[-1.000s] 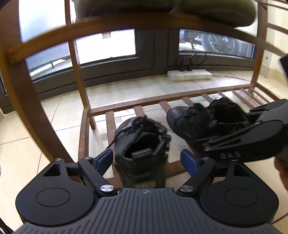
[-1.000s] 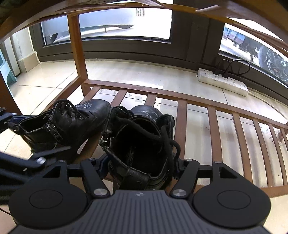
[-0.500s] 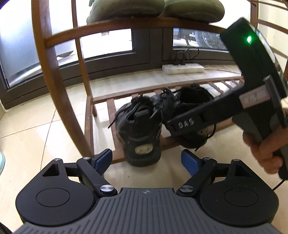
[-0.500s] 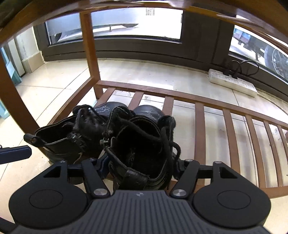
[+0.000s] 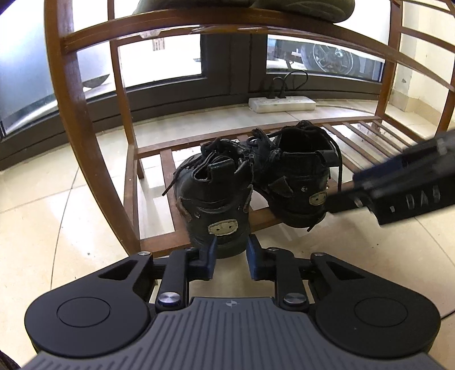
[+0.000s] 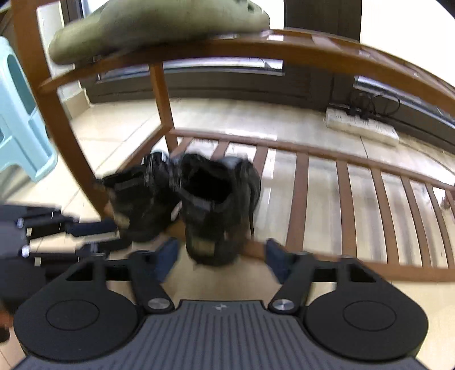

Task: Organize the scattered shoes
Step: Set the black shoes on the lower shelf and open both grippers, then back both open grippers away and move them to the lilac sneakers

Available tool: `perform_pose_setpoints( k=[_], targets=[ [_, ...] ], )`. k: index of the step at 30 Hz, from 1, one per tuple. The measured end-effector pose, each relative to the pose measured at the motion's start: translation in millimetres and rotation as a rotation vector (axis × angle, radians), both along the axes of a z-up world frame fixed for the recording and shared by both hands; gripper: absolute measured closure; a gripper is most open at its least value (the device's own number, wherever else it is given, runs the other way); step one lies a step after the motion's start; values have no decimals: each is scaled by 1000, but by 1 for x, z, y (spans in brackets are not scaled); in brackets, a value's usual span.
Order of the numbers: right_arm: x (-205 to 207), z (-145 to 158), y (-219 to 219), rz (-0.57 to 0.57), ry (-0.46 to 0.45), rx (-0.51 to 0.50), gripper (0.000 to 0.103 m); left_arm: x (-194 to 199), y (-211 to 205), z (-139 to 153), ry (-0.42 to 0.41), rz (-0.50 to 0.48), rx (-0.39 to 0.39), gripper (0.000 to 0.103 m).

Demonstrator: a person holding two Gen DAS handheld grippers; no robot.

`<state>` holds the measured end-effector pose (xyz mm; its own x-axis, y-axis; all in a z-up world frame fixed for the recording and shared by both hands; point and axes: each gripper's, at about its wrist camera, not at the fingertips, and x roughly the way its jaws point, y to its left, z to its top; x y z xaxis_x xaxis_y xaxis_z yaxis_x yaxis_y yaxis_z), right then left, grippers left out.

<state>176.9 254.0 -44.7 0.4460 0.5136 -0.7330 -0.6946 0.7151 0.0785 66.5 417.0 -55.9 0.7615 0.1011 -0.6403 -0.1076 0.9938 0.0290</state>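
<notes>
Left wrist view: left gripper low at the near edge of the wooden rack, jaws just narrowed, nothing clamped, blue tips just short of the heel of the left boot; right boot beside it on the bottom slats, toes far. Right wrist view, blurred: right gripper drawn back from both boots, jaws just narrowing, parted and empty; green shoe on the upper shelf.

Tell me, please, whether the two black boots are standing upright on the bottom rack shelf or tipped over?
Upright: both black boots stand on their soles, openings up, heels overhanging the slatted shelf's front rail.
</notes>
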Motion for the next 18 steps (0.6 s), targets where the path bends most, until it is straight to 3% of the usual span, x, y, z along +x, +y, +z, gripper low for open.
perform_pose_setpoints(
  k=[2,5,15,18],
  targets=[
    [-1,-8,0,-1,27,-10,69,0,-1,-1,-1,-3,9,78],
    [2,-19,6,-13,44,-18,80,4,-2,-1,1,-8,17,78],
    [22,-31,18,-69,71,-5,80,26,-2,-6,1,2,34,76],
    [20,-29,14,-67,73,4,79,24,-2,-7,25,-2,1,74]
  ],
)
